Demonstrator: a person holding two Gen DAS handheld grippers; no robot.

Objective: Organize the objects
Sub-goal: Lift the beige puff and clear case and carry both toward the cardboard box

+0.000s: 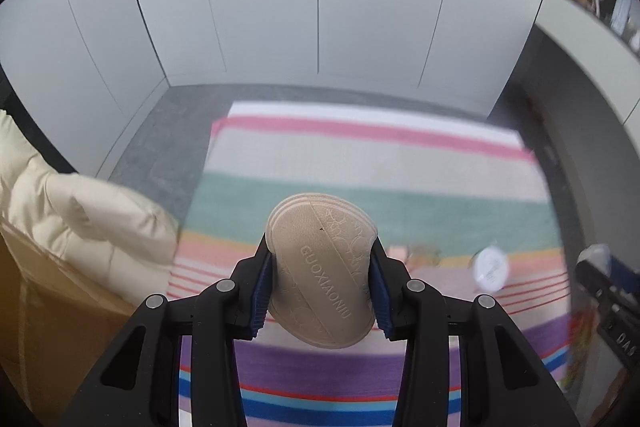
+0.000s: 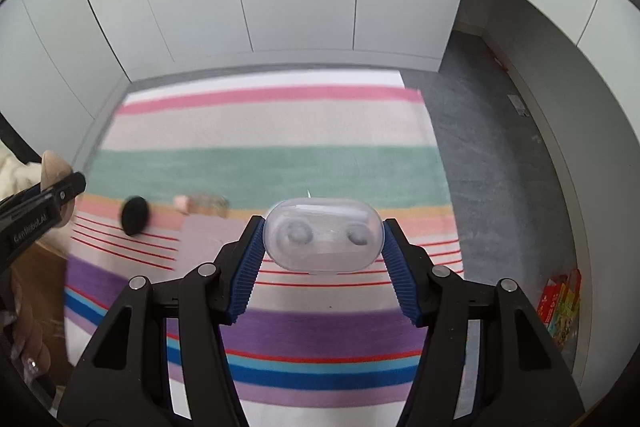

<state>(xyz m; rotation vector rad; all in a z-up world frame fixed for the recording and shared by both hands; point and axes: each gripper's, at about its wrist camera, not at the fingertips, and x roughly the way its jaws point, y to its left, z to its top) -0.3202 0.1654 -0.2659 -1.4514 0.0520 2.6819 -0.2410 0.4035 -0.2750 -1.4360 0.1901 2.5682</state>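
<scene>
Insole (image 1: 324,275): beige, embossed lettering on its face, clamped between the blue pads of the left tongs (image 1: 320,291), held clear above the striped rug (image 1: 360,163).
Clear case (image 2: 325,235): transparent oval shell with two round recesses, clamped end to end in the right tongs (image 2: 324,267), held clear above the rug.
Left tongs: closed on the insole, pointing steeply down.
Right tongs: closed on the clear case, pointing steeply down.
Rug contents: black round pad (image 2: 135,215), small pink item (image 2: 182,203) and a blurred item beside it, white round lid (image 1: 491,269).
Surroundings: white cabinet doors (image 1: 260,7), grey floor (image 2: 500,147), cream cushion (image 1: 80,219) at left, colourful boxes (image 2: 564,307) at right.
</scene>
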